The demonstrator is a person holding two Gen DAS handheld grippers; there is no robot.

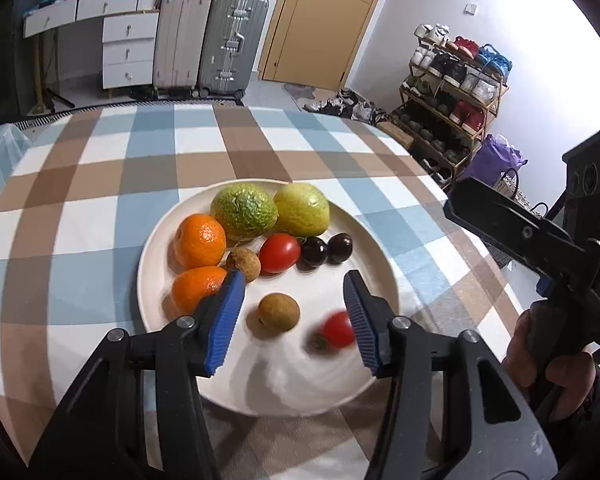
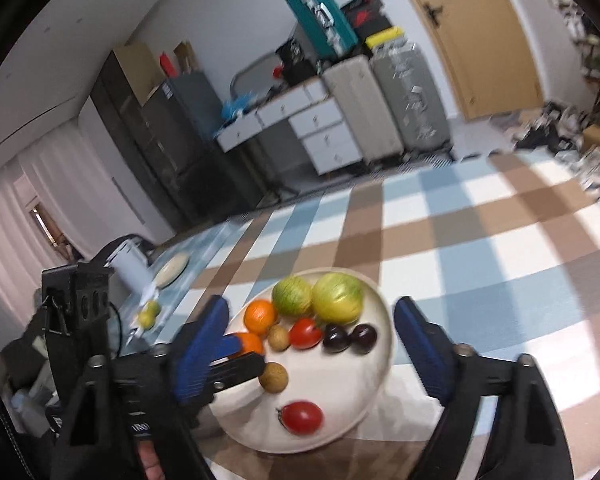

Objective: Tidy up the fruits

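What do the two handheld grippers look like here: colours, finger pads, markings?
Both are black, angular frames with silver pivot bolts. The left gripper and right gripper each carry ribbed blue pads on their fingers. The right one has a pistol-style handle in a bare hand, with white markings I cannot read.

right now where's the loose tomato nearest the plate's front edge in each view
Left wrist: the loose tomato is blurred, low right of centre, against the right finger of the left hand-held gripper.
Right wrist: loose tomato, low centre, near the plate rim.
Shared landmark: the lone longan beside it.
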